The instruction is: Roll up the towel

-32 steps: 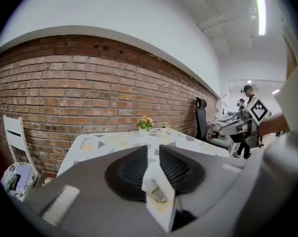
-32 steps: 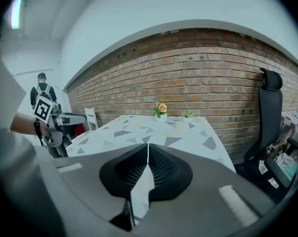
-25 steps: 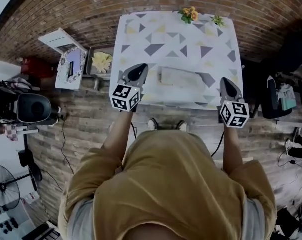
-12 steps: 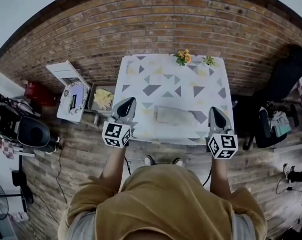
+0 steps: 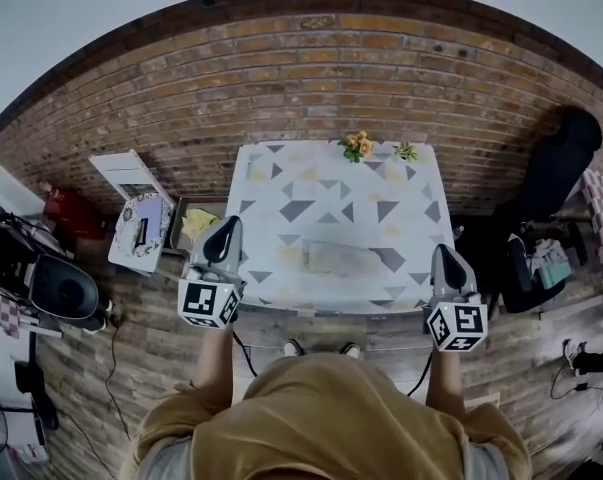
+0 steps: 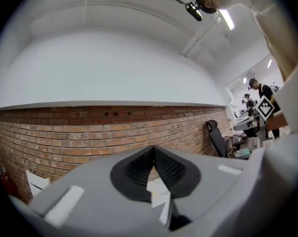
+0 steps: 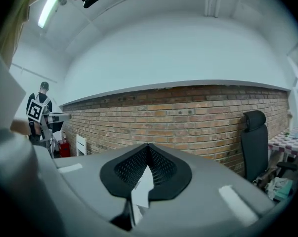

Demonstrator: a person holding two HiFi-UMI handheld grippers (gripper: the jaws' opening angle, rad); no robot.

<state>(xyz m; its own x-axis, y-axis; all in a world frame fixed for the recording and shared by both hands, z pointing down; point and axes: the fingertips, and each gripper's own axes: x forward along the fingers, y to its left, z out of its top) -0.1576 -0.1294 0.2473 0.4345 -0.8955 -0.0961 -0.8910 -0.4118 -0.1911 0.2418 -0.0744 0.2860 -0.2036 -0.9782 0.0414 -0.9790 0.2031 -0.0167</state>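
Towel [image 5: 341,259] on patterned table [image 5: 281,183], flowers [image 5: 357,145] at far edge, black chair [image 5: 556,168] right

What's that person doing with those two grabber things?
A person stands at a patterned table, holding a tool in each hand. The left tool and right tool are both shut and empty, held near the table's front edge. The towel lies on the table, touched by neither.

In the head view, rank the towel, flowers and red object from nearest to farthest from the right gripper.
1. towel, middle of the table, left of the right gripper.
2. flowers, table's far edge.
3. red object, far left of the view.
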